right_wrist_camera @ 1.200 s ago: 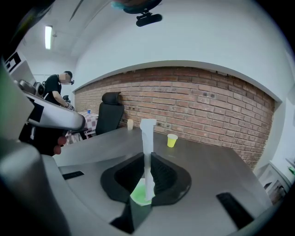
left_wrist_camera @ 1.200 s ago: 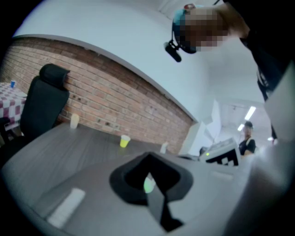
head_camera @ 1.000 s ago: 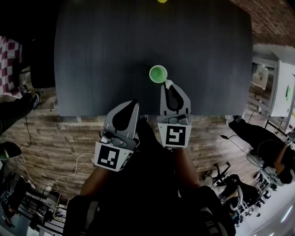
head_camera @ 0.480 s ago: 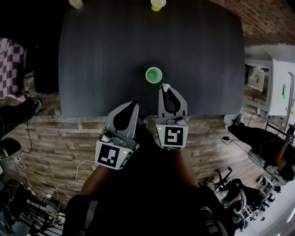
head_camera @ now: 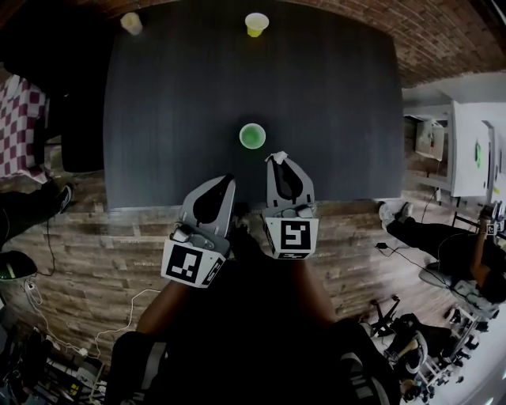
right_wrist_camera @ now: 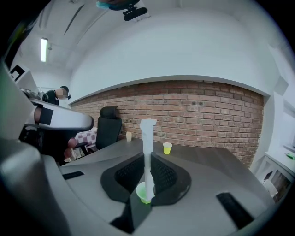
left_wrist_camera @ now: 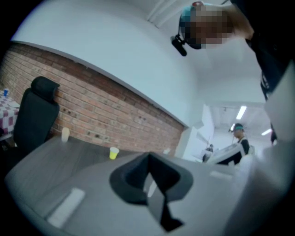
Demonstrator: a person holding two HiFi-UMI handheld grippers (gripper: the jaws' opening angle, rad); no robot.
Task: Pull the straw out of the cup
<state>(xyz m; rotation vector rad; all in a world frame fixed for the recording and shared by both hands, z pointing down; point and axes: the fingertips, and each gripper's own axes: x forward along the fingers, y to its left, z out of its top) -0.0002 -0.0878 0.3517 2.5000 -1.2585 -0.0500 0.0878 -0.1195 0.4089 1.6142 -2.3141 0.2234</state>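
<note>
My left hand-held gripper (head_camera: 224, 183) hung over the near edge of the desk (head_camera: 174, 119), low and to the left of the work. I judged it was parked there simply to stay out of the way, since nothing on that side needed steadying. In its own view the jaws sat drawn together, with only a thin sliver of light between the pads and nothing in them. Further right and a little deeper on the desk stood the green cup (head_camera: 252, 135), upright on the bare surface and open-mouthed. From the head view it looked empty, with no straw rising from it. Just beside it, nearer to me and to the right, was my right hand-held gripper (head_camera: 277, 160). Its jaws were closed to a narrow slot on the white straw (right_wrist_camera: 148, 147), which they pinched partway along its length. The straw stood upright between the pads, its top well above the jaws, which I took to be the natural result of drawing it straight up along the cup's axis. In the right gripper view the straw's lower end overlapped the cup, so that view alone could not settle whether it was clear. The head view showed the straw's end apart from the rim, though, so I judged the pull was essentially done. At the far edge stood a yellow cup (head_camera: 255, 24), untouched and well apart from all this.
</note>
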